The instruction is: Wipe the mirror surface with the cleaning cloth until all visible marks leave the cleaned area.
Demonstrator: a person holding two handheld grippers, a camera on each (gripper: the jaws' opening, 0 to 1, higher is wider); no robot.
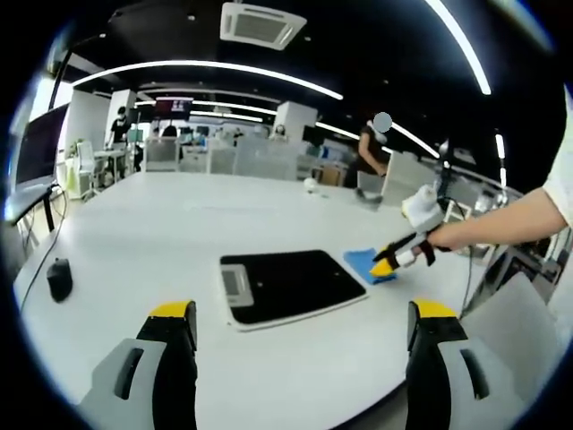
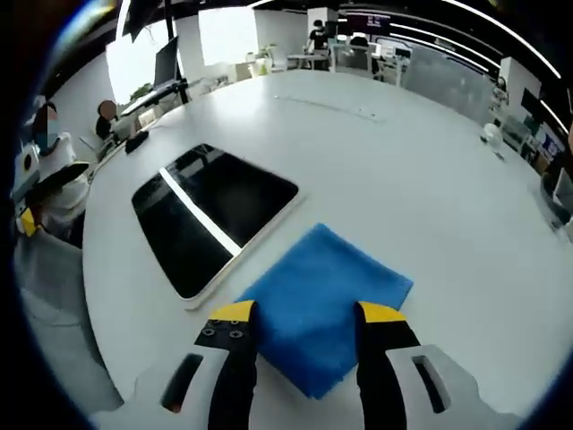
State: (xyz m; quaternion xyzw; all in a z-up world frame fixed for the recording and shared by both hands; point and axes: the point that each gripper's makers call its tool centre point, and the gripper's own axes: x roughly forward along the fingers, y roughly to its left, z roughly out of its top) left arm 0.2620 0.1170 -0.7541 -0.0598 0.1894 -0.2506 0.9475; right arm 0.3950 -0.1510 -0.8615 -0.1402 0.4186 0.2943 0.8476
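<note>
right gripper (image 2: 307,315): yellow-tipped jaws stand apart, hovering at the near edge of the table with the near corner of the cloth between and under them; nothing is clamped; in the left gripper view it (image 1: 387,265) comes in from the right, held by a person's hand (image 1: 428,235), its yellow tip right at the cloth
cleaning cloth (image 2: 324,306): blue, square, lying flat on the white table (image 2: 421,170) near its near edge, one corner pointing toward the right gripper and the opposite corner toward the far side; its left corner lies just beside the mirror's long edge, whether touching cannot be told; in the left gripper view it (image 1: 365,262) shows as a small blue patch just right of the mirror
mirror (image 2: 210,215): dark, rectangular with rounded corners and a pale rim, lying flat on the table to the left of the cloth; its long axis runs from the near edge of the table toward the far left, and a bright ceiling light is reflected as a streak across it; in the left gripper view it (image 1: 291,285) lies ahead, between the two jaws
left gripper (image 1: 306,324): jaws wide apart, holding nothing, well short of the mirror
computer mouse (image 1: 59,278): black, near the table's left edge, well apart from the mirror
</note>
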